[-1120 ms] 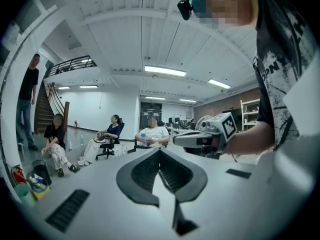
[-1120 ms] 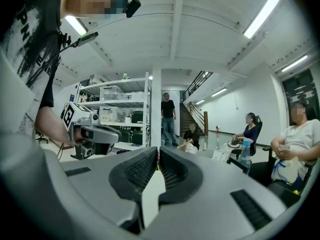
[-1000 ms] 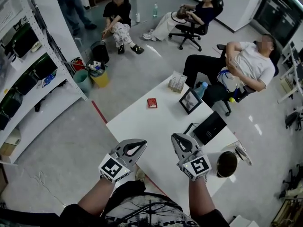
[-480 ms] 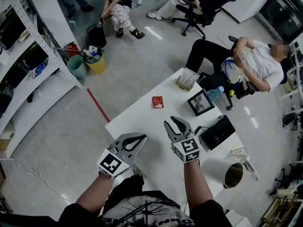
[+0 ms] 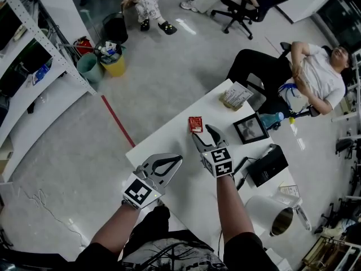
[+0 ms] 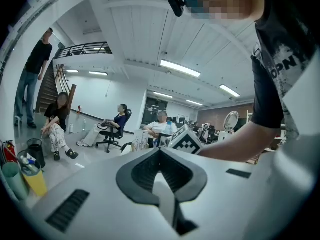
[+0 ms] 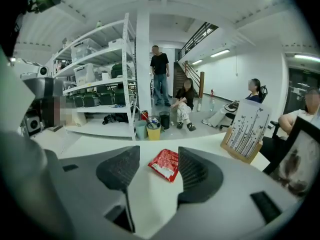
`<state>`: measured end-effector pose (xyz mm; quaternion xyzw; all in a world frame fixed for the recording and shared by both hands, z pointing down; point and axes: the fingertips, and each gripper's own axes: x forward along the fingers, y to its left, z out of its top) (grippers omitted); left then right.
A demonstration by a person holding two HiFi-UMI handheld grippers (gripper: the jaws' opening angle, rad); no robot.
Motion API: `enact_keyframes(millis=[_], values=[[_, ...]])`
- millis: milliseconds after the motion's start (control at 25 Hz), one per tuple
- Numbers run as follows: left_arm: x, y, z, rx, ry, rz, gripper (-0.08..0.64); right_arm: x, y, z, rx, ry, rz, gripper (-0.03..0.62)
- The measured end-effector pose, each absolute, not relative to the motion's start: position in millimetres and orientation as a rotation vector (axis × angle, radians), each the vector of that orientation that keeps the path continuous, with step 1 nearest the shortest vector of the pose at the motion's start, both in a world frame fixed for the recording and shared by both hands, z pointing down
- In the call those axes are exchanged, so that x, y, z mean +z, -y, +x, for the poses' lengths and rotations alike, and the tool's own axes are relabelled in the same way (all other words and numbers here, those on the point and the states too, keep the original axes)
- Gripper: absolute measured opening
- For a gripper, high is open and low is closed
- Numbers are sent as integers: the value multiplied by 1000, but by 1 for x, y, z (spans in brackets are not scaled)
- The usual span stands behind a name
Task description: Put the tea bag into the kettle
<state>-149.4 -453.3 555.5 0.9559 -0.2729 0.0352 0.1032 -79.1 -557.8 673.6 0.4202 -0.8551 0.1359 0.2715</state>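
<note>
1. Your right gripper point(image 5: 203, 135) is opening with nothing held — the flat red foil tea bag point(image 5: 196, 123) lies just ahead on the white table point(image 5: 163, 145), framed between the jaws.
2. Come in low; it looks thin, so pinch an edge.
3. The white kettle point(image 5: 269, 213) sits well apart, to your right.
4. Hold your left gripper point(image 5: 171, 164) — closed, empty — clear.

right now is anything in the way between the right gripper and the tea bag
Nothing visible. The tea bag lies flat on the white table just ahead of the right gripper, whose empty jaws are opening; only bare tabletop separates them. The picture frame stands off to the side.
</note>
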Motion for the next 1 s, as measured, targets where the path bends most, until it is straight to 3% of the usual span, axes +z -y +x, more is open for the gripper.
enact_keyframes(millis=[240,720,960,1000], values=[[572,472,-154,112,790,2787,8,710,588,-86,439,2197,1105,284],[580,486,-162,84,800,2760,8,733,600,-82,505,2120,1077,282],[581,488,-163,71,794,2761,8,731,599,-85,479,2124,1052,169],[581,487,-163,73,792,2764,8,731,597,-87,457,2123,1037,106]])
